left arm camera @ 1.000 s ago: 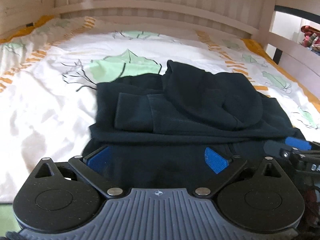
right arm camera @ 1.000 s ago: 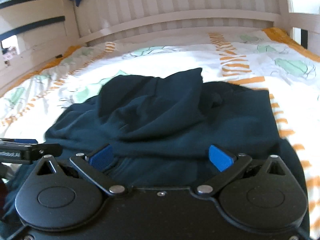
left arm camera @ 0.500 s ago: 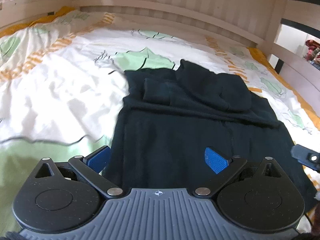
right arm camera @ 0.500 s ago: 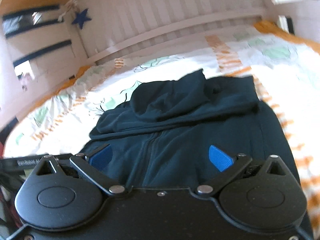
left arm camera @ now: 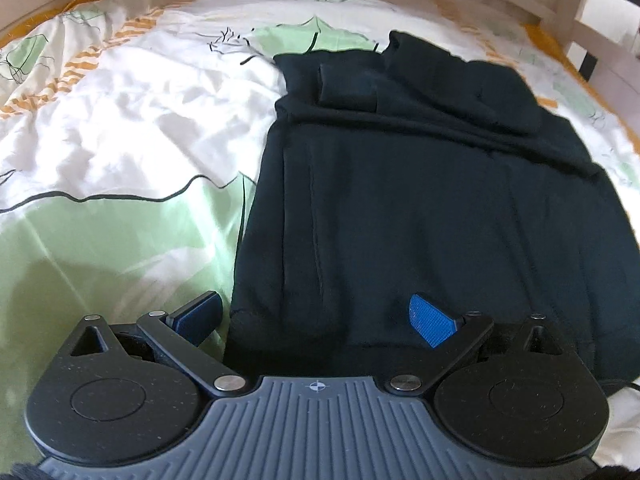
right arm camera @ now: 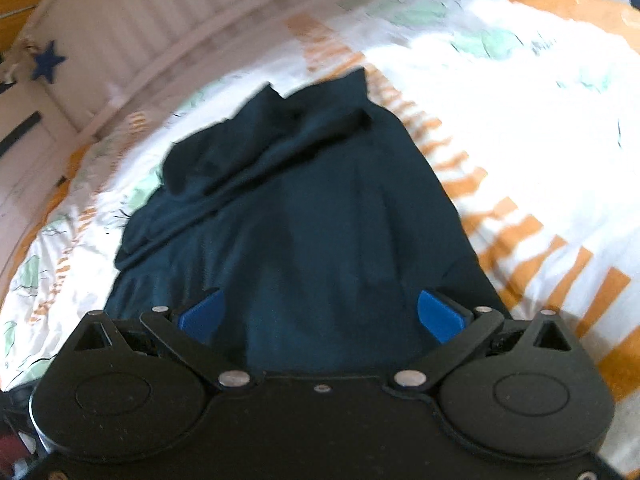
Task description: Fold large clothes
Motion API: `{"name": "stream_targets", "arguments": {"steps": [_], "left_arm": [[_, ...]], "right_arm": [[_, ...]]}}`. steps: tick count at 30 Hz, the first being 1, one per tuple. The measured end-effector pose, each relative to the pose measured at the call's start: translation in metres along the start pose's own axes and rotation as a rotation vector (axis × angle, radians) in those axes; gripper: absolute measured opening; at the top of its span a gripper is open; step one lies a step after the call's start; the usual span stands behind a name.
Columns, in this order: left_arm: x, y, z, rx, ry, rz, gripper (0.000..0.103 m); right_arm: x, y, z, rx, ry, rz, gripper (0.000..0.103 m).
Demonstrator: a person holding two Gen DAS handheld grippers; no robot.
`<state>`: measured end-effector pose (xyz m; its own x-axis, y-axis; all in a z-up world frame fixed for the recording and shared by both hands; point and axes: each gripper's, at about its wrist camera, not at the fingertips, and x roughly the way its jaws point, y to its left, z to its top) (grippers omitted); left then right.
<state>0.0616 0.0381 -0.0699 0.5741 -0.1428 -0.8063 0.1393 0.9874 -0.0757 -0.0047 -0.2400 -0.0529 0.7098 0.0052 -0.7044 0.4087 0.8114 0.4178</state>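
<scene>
Dark garment lies spread on the leaf-print duvet, its near hem toward both cameras, its far end toward the slatted white headboard. At that far end the cloth is doubled over on itself: a cuffed sleeve lies across the top, and beside it a larger bunched fold, possibly a hood, though dark-on-dark makes the layers hard to separate.

Left gripper: released, blue pads wide apart, nothing between them. Left pad sits over bare duvet just off the garment's left edge; right pad sits over the garment's near hem. Contact with the cloth cannot be judged. The garment's near right corner is cut off behind the gripper body.

Right gripper: also spread wide, gripping nothing, both pads over the garment near its hem. The right wrist view is motion-blurred and tilted; duvet at the garment's right side is blown out white, orange stripes smeared. A blue star hangs left of the headboard. The garment's near hem is hidden under the gripper housing here.
</scene>
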Motion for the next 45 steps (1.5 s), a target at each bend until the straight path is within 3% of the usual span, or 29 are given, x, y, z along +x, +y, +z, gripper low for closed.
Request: {"name": "stream_targets", "arguments": {"steps": [8,26,32,39,45], "left_arm": [[0.011,-0.003,-0.003,0.021,0.028,0.017,0.103],[0.015,0.002,-0.008,-0.010,0.004,-0.020,0.103],[-0.003,0.005,-0.013,-0.026,0.044,-0.058,0.102],[-0.020,0.004,-0.020,0.031,0.102,-0.109,0.098],[-0.018,0.012,-0.021,-0.008,0.105,-0.125,0.093]], "right_arm": [[0.018,0.013,-0.009,-0.115,0.054,-0.093,0.103],[0.025,0.014,-0.018,-0.153,0.044,-0.121,0.103],[0.022,0.011,-0.019,-0.141,0.038,-0.103,0.103],[0.020,0.010,-0.020,-0.135,0.036,-0.097,0.103],[0.016,0.005,-0.017,-0.096,0.036,-0.067,0.103]]}}
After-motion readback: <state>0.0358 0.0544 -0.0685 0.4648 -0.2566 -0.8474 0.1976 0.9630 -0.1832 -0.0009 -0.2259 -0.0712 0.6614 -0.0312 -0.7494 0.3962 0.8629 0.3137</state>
